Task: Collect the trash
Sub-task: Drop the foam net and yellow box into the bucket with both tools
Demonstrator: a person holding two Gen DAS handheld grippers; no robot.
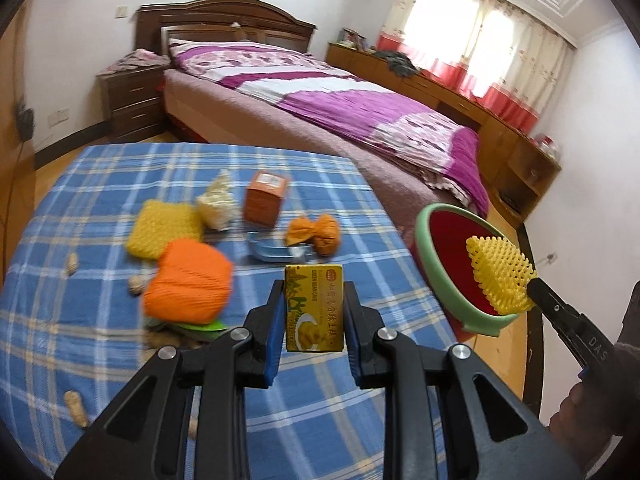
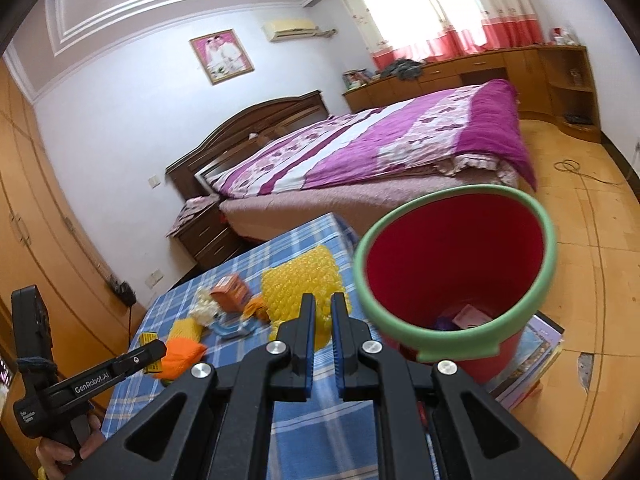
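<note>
My left gripper [image 1: 314, 292] is shut on a yellow green-bean-cake box [image 1: 315, 312] and holds it above the blue plaid table [image 1: 100, 184]. My right gripper [image 2: 323, 300] is shut on a yellow foam net [image 2: 300, 280], held beside the rim of the red bin with a green rim [image 2: 452, 268]. In the left wrist view the net [image 1: 500, 276] hangs over the bin [image 1: 452, 248], off the table's right edge. On the table lie an orange foam net [image 1: 188, 284], a yellow foam net [image 1: 166, 230], a white foam piece [image 1: 218, 204], an orange box [image 1: 266, 198], an orange wrapper [image 1: 316, 234] and a blue wrapper [image 1: 272, 250].
Peanut shells [image 1: 76, 402] lie at the table's left side. A bed with a purple quilt [image 1: 360, 108] stands behind the table, a nightstand [image 1: 132, 100] to its left. The bin holds some trash [image 2: 468, 316] and stands on the wooden floor [image 2: 592, 264] beside a flat box [image 2: 532, 360].
</note>
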